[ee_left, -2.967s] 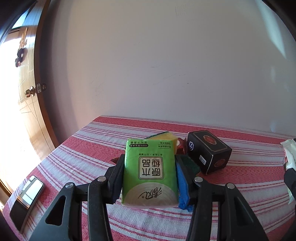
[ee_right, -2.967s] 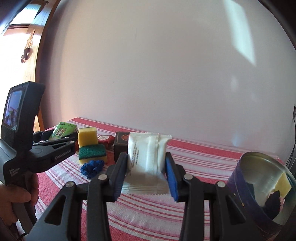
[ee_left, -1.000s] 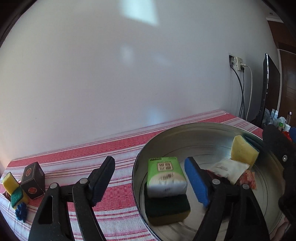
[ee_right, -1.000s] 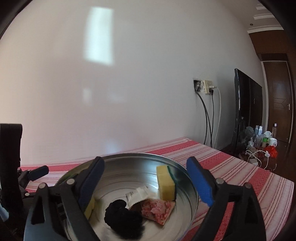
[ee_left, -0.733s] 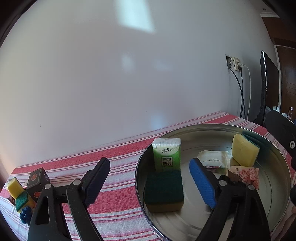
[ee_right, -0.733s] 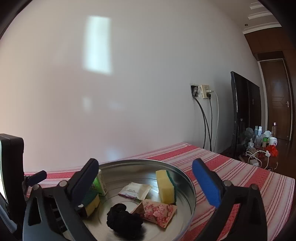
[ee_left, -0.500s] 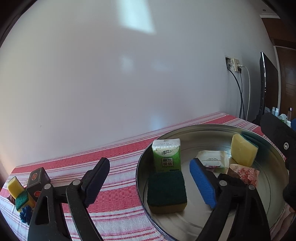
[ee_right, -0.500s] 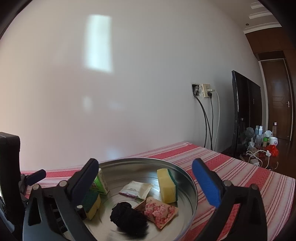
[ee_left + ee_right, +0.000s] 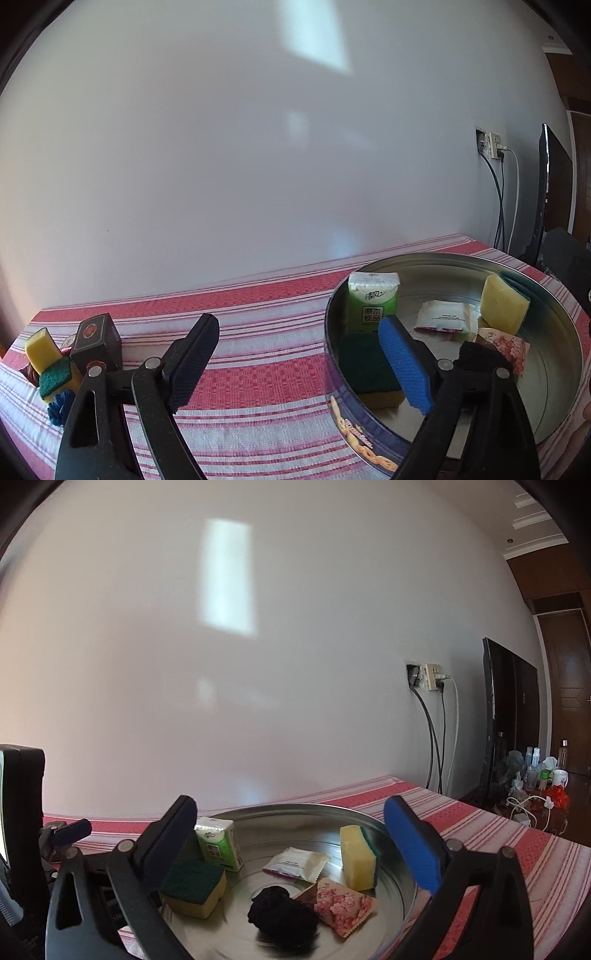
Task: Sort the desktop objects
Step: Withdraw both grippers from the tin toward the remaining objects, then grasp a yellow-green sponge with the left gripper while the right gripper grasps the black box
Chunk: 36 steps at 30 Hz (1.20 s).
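Both grippers hang with their fingers spread wide and nothing between them. The left gripper (image 9: 299,365) straddles the near wall of the round tin (image 9: 332,354): its blue finger sits inside, its dark finger outside over the striped cloth (image 9: 258,317). That fits a hand that has just let go, I judge, because the green tissue pack (image 9: 373,302) stands upright just beyond the blue finger, leaning on the tin's wall above a green-topped sponge (image 9: 369,365).

The right gripper (image 9: 291,849) frames the tin's contents between its fingers: the white sachet (image 9: 295,862) lies flat in the middle, with a yellow sponge (image 9: 356,856) on edge nearer the blue finger, a pink packet (image 9: 343,904) and a black bundle (image 9: 282,914) closest to the camera.

Only the left view shows what is not yet sorted: far beyond its dark finger sit a black box (image 9: 98,341), another sponge (image 9: 50,360) and a blue tuft (image 9: 59,406). Only the right view shows the tin's whole floor.
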### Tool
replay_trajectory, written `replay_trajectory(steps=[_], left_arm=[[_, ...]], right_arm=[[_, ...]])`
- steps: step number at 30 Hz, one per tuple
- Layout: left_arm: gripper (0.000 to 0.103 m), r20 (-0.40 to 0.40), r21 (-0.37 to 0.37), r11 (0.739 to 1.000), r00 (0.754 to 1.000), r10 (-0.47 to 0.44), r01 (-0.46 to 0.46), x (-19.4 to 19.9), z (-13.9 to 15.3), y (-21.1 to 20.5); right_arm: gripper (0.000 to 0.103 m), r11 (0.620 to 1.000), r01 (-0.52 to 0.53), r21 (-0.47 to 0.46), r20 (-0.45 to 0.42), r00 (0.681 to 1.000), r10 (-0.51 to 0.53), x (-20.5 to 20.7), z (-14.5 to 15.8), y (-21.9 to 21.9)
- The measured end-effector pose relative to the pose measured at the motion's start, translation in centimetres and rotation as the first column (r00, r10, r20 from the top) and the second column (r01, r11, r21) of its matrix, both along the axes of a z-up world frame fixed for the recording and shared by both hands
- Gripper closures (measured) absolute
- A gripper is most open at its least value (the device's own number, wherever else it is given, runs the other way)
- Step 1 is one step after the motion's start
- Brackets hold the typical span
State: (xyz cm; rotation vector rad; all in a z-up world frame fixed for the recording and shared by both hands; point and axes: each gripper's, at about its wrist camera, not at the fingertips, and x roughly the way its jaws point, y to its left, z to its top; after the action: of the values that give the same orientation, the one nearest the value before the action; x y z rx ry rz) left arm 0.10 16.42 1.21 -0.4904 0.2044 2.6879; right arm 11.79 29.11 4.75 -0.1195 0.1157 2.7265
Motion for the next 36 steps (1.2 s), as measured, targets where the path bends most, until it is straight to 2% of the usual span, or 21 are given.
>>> replay_trajectory(steps=[5,10,13,18,24,29,36], left_arm=[[0.013,-0.003,0.005,0.999,0.999,0.043,-0.043,-0.2,0.0,-2.5],[0.013,0.006,-0.005,0.995,0.995,0.100,-0.100,-0.9,-0.2,-5.0],[0.013,0.017,-0.008,0.992,0.992,0.127,-0.127,-1.4,-0.3,-6.6],[0.013,0.021,-0.023,0.986,0.986,0.167,-0.166,-2.2,-0.5,-9.4],[0.013,0.038,-0.020,0.974,0.973,0.228,-0.227,-3.7,-0.6,-13.4],[0.013,0.058,-0.025,0.954,0.952,0.301,-0.300,-5.5,-0.8,-17.2],[0.013,0.117,-0.047,0.896,0.888,0.445,-0.442,-9.8,-1.1,-23.3]], right_arm=[[0.000,0.996,-0.075,0.041,0.043,0.996,0.073,-0.9,-0.2,-1.8],[0.000,0.992,-0.084,0.091,0.016,0.996,0.083,-0.7,-0.1,-3.6],[0.000,0.990,-0.110,0.090,0.010,0.994,0.110,-0.7,-0.1,-4.5],[0.000,0.983,-0.169,0.069,0.065,0.984,0.165,-2.1,-0.4,-6.4],[0.000,0.960,-0.276,0.039,0.138,0.953,0.268,-4.3,-1.1,-10.1],[0.000,0.931,-0.364,0.031,0.191,0.916,0.352,-6.2,-1.6,-13.9],[0.000,0.893,-0.450,0.004,0.271,0.860,0.432,-9.4,-2.5,-19.0]])
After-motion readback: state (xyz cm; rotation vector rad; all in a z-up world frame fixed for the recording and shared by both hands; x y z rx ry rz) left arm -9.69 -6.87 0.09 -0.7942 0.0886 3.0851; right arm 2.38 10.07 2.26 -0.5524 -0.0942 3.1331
